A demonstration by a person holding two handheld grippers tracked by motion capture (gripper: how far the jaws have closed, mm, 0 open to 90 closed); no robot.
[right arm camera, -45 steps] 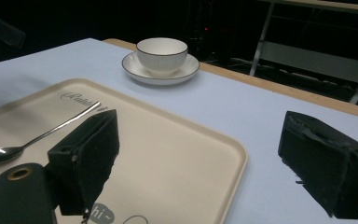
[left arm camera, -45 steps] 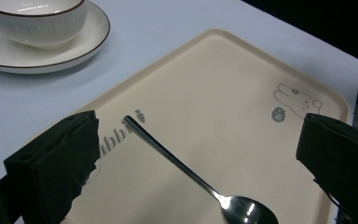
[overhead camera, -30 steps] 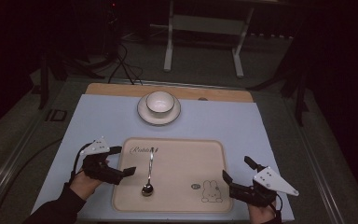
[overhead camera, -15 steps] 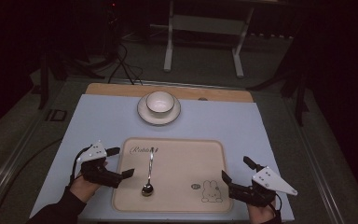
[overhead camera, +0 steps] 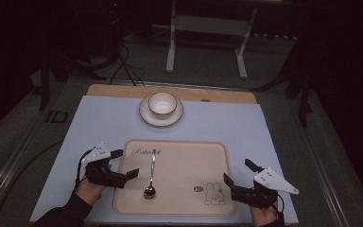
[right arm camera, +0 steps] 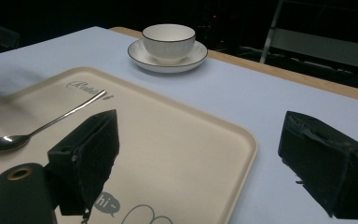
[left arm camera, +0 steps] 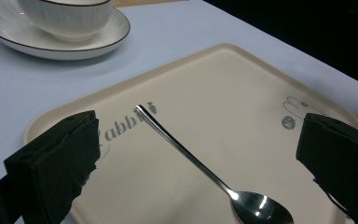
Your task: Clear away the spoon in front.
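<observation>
Left gripper (overhead camera: 125, 164) is spread wide and sits right at the left edge of the tray (overhead camera: 217, 151), its jaws pointing in over the rim. The spoon (overhead camera: 151, 172) lies just past them, to the gripper's right, so this hand is way closer than the right gripper (overhead camera: 238, 178), which is also wide open over at the tray's far right edge with nothing in it. Spoon's long axis runs toward and away from the person, bowl end nearest, handle aimed at the cup (overhead camera: 162, 103) on its saucer (overhead camera: 144, 116). Thin shiny steel, flat on smooth beige plastic, so I'd guess it's slippery to pinch.
</observation>
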